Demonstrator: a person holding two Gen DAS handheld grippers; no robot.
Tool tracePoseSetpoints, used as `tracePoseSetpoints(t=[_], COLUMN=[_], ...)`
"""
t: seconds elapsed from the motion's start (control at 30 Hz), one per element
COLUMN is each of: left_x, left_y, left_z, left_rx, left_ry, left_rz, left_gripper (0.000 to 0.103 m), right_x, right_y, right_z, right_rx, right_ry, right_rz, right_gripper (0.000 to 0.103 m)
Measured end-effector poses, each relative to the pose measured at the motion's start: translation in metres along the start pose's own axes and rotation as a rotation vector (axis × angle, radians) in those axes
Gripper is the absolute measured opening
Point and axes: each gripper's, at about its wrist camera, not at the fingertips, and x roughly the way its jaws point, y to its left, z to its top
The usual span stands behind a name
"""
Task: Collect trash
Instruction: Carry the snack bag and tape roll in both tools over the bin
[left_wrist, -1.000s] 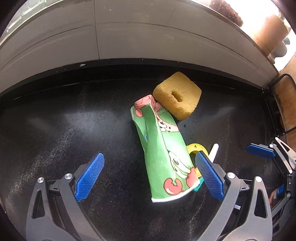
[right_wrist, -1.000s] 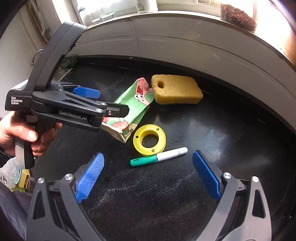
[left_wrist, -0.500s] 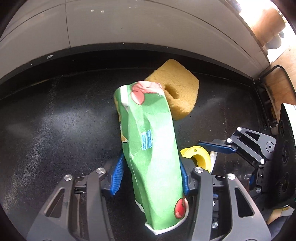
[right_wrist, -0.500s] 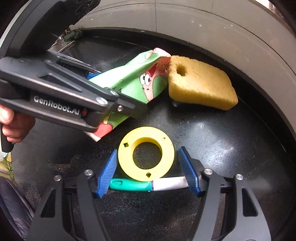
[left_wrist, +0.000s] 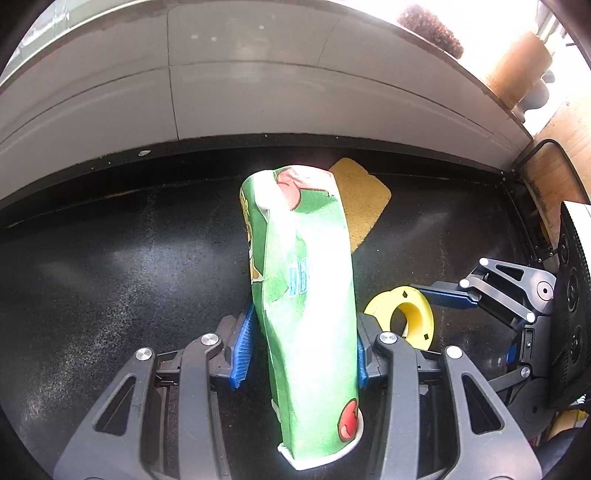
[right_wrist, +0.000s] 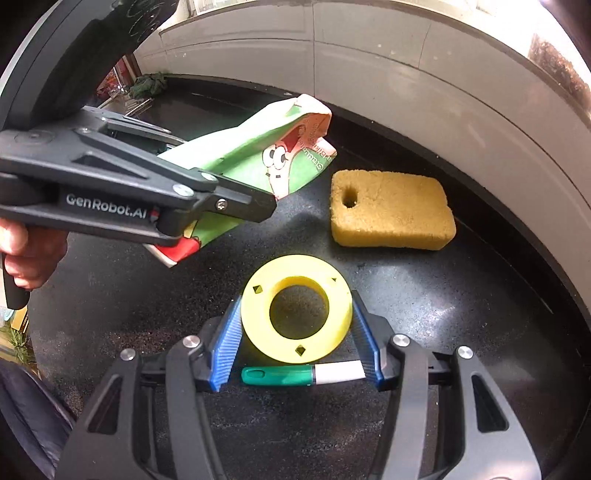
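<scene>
One crushed green paper cup (left_wrist: 306, 314) with cartoon figures is lifted clear of the black counter (left_wrist: 110, 277), pinched between the blue pads of the left gripper (left_wrist: 301, 349), whose jaws are closing on it. The right gripper (right_wrist: 295, 343) stands about half open with its pads pressing both sides of one yellow plastic ring (right_wrist: 295, 308), and one green-and-white marker (right_wrist: 301, 374) lies crosswise between its fingers just behind the ring. One yellow sponge (right_wrist: 391, 210) with a hole lies on the counter near the grey wall (right_wrist: 406, 74), apart from the ring, and one hand (right_wrist: 26, 254) grips the left tool's handle.
</scene>
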Motion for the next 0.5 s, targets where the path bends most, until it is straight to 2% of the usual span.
tracePoseSetpoints(t=[0.2,0.5], left_x=[-0.046,-0.105], left_y=[-0.006,-0.015], left_z=[-0.020,-0.091], left_rx=[-0.002,-0.028], left_ry=[-0.059,-0.104], left_rz=[0.035,0.075], left_gripper=[0.042,0.042], right_x=[-0.035,-0.080], right_y=[0.017,0.068], right_z=[-0.004,-0.027], right_rx=[0.004,-0.013], right_ry=[-0.041,-0.089], right_rz=[-0.024,-0.047], right_gripper=[0.055,0.055])
